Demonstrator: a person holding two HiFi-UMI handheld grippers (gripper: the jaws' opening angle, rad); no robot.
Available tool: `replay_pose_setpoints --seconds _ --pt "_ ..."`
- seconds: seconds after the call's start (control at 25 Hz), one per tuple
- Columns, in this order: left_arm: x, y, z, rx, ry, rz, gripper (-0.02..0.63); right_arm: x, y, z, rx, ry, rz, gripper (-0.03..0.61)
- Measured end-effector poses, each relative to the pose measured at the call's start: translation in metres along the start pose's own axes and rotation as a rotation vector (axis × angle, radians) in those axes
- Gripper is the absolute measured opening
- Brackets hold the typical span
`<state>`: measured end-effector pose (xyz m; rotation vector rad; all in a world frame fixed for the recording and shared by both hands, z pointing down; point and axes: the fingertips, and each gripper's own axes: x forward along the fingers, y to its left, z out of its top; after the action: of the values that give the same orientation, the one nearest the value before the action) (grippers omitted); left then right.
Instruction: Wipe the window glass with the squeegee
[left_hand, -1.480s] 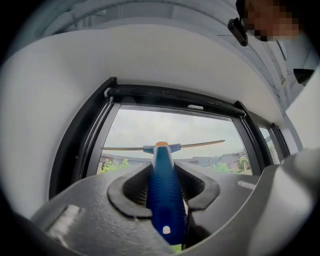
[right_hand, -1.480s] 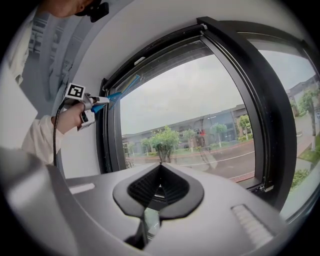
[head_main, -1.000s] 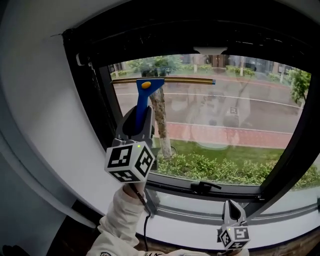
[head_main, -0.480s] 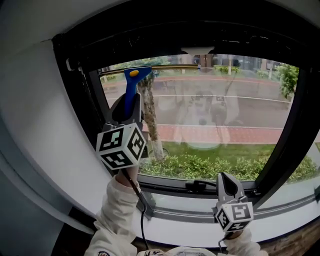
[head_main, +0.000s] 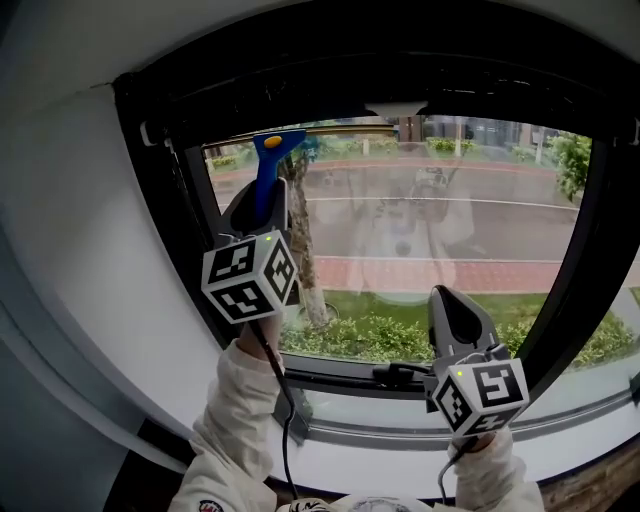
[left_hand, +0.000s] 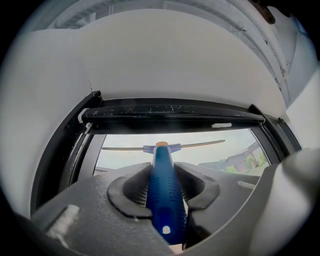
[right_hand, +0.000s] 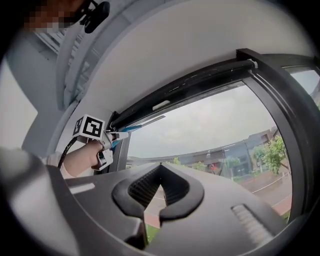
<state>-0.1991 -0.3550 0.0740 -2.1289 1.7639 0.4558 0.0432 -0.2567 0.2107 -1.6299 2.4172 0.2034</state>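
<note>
The left tool (left_hand: 163, 184) has its jaws clamped on the ribbed blue handle of the squeegee (left_hand: 162, 210), which runs straight out from between them and up toward the window glass (head_main: 430, 230). The squeegee's crossbar, with its orange button at the centre, lies level along the very top of the pane, just under the black upper frame (head_main: 350, 80) and near the left corner. In the head view this tool is raised high at the left, with a white sleeve (head_main: 235, 420) below it. The right tool (right_hand: 159, 199) is low at the right, well apart from the squeegee, with its jaw tips brought together and nothing between them. It points up at the glass above a black window handle (head_main: 400, 375).
</note>
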Motion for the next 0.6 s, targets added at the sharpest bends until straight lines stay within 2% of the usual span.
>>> replay_pose_setpoints --seconds 0.24,0.6 --pt "0.011 0.008 0.003 0.010 0.003 0.009 0.146 0.001 0.004 -0.003 0.000 0.007 0.011 0.005" --pt "0.010 0.009 -0.015 0.021 0.028 0.014 0.146 0.001 0.008 -0.013 0.006 0.025 0.015 0.005"
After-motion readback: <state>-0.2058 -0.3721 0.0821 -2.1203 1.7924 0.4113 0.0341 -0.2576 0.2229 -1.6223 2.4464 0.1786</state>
